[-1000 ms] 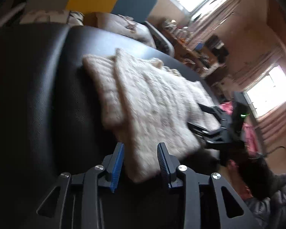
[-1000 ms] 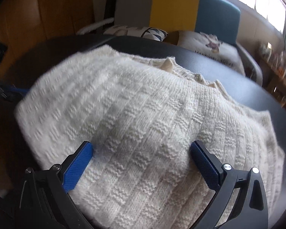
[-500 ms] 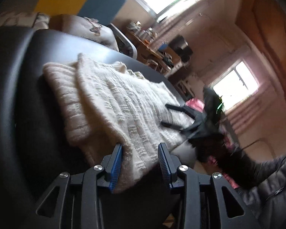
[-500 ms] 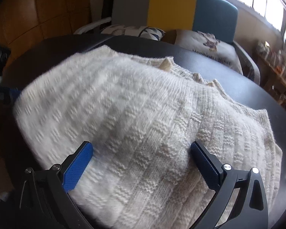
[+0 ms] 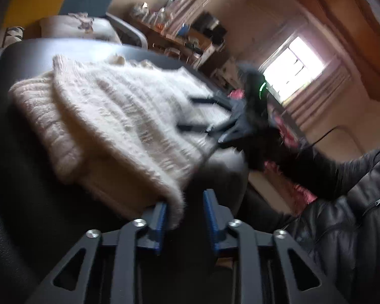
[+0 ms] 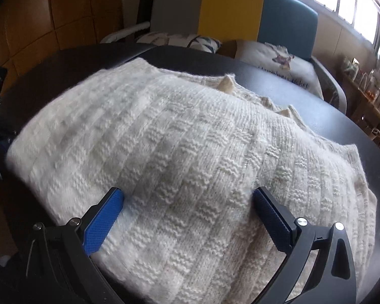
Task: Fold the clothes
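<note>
A cream knitted sweater (image 6: 190, 147) lies folded on the black table (image 6: 291, 96). My right gripper (image 6: 187, 192) is wide open, both blue pads (image 6: 103, 217) resting on top of the knit near its front edge. In the left wrist view the sweater (image 5: 119, 116) lies in layers, and its near corner reaches in between the fingers of my left gripper (image 5: 183, 207). That corner touches the left pad (image 5: 160, 221), with a gap to the right pad, so the gripper is open. The right gripper (image 5: 192, 114) shows there too, lying on the sweater's far side.
A sofa (image 6: 230, 7) with grey, yellow and teal back panels and printed cushions (image 6: 278, 58) stands behind the table. A person's dark padded sleeve (image 5: 354, 177) is at the right. Cluttered shelves (image 5: 185, 35) and a bright window (image 5: 296, 68) lie beyond the table's edge.
The left gripper has swung and shifted, so the sweater's corner now lies against its left pad, and its fingers stand slightly closer together. The right gripper has stayed open on the sweater.
</note>
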The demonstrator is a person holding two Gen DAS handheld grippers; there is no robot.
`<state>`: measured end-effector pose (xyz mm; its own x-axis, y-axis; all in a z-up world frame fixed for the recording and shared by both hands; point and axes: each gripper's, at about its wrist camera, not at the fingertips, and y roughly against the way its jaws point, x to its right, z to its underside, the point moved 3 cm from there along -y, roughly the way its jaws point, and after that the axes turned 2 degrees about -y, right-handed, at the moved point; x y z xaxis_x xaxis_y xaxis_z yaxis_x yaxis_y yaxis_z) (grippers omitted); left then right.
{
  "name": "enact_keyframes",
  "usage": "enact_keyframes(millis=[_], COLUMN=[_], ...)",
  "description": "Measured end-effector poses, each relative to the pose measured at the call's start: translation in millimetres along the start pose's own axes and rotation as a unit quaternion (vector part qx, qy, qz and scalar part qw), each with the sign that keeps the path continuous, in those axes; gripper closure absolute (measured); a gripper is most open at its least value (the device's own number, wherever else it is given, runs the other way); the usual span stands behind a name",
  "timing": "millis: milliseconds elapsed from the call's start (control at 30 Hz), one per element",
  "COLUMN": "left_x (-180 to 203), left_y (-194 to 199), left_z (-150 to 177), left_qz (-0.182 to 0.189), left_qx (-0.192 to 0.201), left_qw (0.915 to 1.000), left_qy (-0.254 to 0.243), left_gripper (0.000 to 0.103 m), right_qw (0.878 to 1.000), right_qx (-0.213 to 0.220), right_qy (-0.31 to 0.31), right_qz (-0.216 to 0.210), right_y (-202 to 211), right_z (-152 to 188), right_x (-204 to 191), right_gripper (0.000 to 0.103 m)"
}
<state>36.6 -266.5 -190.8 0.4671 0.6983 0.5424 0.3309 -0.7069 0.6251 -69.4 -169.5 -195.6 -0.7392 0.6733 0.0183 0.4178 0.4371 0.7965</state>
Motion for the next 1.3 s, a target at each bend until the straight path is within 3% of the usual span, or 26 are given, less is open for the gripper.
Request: enact_keyframes(millis=[33,300,333,367,467,533,600,633,700,767,900,1033,1200,1300], left_x=[-6.4,-9.8,-9.7,-10.1,-16.0,-19.9,-23.9,-24.7,-19.6,-14.9,-11.2,-7.5,-3.5,-5.4], left_y=[-4.8,5.1,1.2,-2.1,-6.9,-10.2,-13.4,-15.9,-26.1,-33.4,-6.5,20.7,50.7,21.3], left_z=[3.6,14.3,12.2,10.0,2.4,-2.6,-7.6,-9.3,-8.1,-7.1,-7.3,-7.5,-7.7,-7.8], left_qz=[-0.022,-0.036,-0.036,-0.035,-0.038,-0.039,-0.041,-0.044,-0.071,-0.093,-0.086,-0.079,-0.073,-0.108], left_qx=[-0.015,0.000,0.003,0.007,0.021,0.031,0.040,0.042,0.031,0.024,0.065,0.107,0.153,0.113], left_qw=[0.9997,0.9989,0.9987,0.9984,0.9971,0.9959,0.9945,0.9941,0.9951,0.9946,0.9922,0.9873,0.9789,0.9816], left_qy=[0.002,0.028,0.036,0.044,0.063,0.075,0.088,0.089,0.061,0.038,0.063,0.087,0.115,0.110], left_gripper=[0.097,0.096,0.094,0.084,0.077,0.069,0.068,0.070,0.082,0.086,0.089,0.081,0.075,0.073], right_qw=[1.000,0.999,0.999,0.999,0.998,0.997,0.996,0.995,0.997,0.998,0.998,0.998,0.998,0.994], right_qx=[-0.003,-0.009,-0.005,0.001,0.007,-0.006,-0.031,-0.053,-0.053,-0.050,-0.046,-0.029,-0.029,-0.049], right_qy=[-0.001,0.031,0.035,0.039,0.059,0.073,0.083,0.082,0.056,0.028,0.021,0.015,-0.042,-0.097], right_qz=[0.000,0.019,0.013,0.006,-0.012,-0.035,-0.024,-0.011,-0.019,-0.029,-0.048,-0.058,-0.022,0.010], right_y=[-0.2,10.5,15.5,20.3,29.7,27.8,18.0,7.6,2.6,-1.1,2.1,30.5,59.9,62.0], right_z=[-0.6,-1.3,-2.5,-3.7,-4.7,-3.5,0.2,4.2,8.6,12.6,14.4,18.0,43.3,68.7], right_x=[0.3,-9.4,-11.5,-13.7,-29.4,-42.5,-52.5,-56.9,-55.6,-53.5,-46.0,-30.2,29.3,74.3], right_gripper=[0.000,0.000,0.000,0.000,0.000,0.000,0.000,0.000,0.000,0.000,0.000,0.000,0.000,0.000])
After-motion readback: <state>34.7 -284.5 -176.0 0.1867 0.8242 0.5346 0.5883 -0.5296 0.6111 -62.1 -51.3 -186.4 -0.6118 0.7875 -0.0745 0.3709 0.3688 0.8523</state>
